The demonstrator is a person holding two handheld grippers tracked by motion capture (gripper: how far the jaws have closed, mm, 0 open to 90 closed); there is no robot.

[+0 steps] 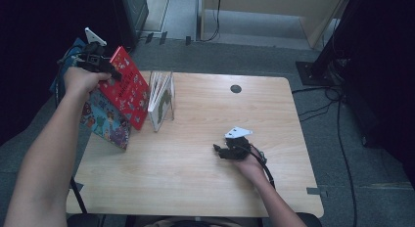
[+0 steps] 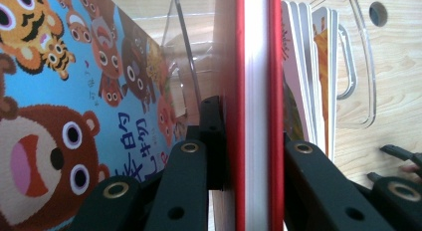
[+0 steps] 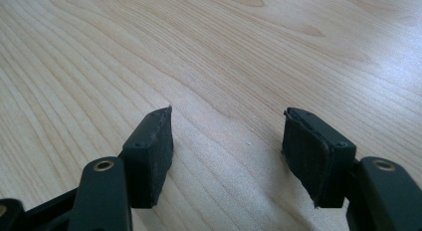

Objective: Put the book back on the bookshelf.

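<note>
My left gripper (image 1: 105,65) is shut on a red board book (image 1: 128,87), pinching its upper edge at the table's far left corner. In the left gripper view the red book (image 2: 255,91) stands edge-on between the black jaws, both pressed against its covers. A blue book with bears and tigers (image 1: 105,120) leans just left of it, its cover (image 2: 64,91) close to the camera. A clear stand (image 1: 164,102) holds several thin books to the right, seen as (image 2: 356,66). My right gripper (image 1: 219,149) rests open on the wood, nothing between its pads (image 3: 152,156).
The wooden table (image 1: 205,178) has a round dark cable hole (image 1: 236,88) near its far edge. Cables trail over the grey floor (image 1: 337,114) to the right. Dark equipment stands beyond the table's left and right sides.
</note>
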